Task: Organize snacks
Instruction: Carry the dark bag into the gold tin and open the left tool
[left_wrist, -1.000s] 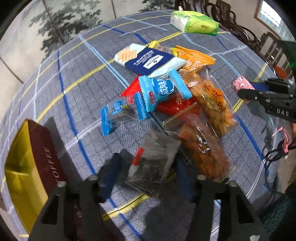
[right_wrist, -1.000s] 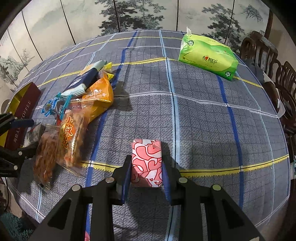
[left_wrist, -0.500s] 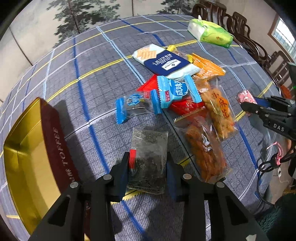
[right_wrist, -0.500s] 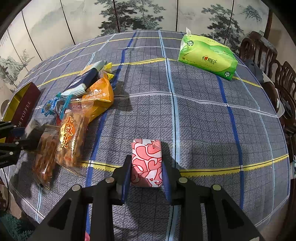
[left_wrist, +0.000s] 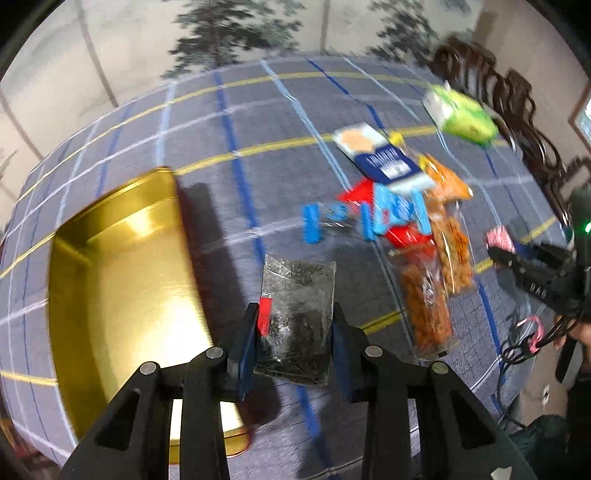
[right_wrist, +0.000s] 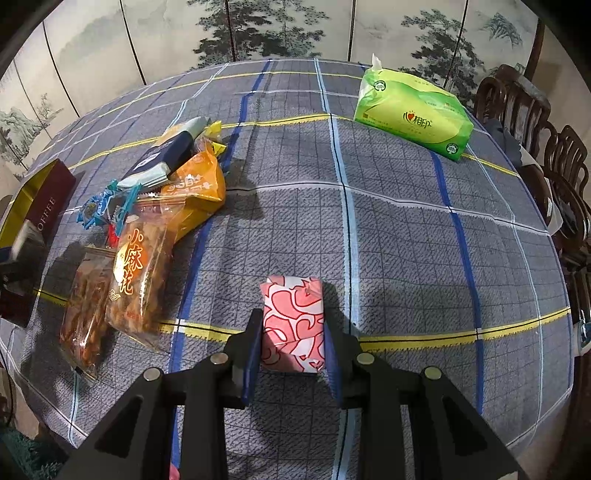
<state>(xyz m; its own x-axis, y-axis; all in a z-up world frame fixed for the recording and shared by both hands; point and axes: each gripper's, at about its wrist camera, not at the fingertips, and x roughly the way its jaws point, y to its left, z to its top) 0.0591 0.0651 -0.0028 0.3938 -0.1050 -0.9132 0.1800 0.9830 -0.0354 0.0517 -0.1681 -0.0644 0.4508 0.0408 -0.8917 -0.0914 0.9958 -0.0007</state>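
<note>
Left wrist view: the left gripper is clamped on a clear packet of dark bits, which hangs between the pads just beside the open gold tin, on the side of the tin that faces the snack pile; the pile lies well apart from the tin, further along the checked tablecloth; the picture is blurred, so whether the packet is clear of the cloth cannot be told for sure. By my reading the step in hand is carrying this packet to the tin; the next move calls for bringing it over the tin's rim, above the bare gold floor, before letting go.

Right wrist view: the right gripper is closed narrowly on a pink-and-white patterned packet, well apart from the tin, which sits at the far left beyond the pile; a green tissue pack lies farther from the tin than anything else; this packet probably goes into the tin after the other.
</note>
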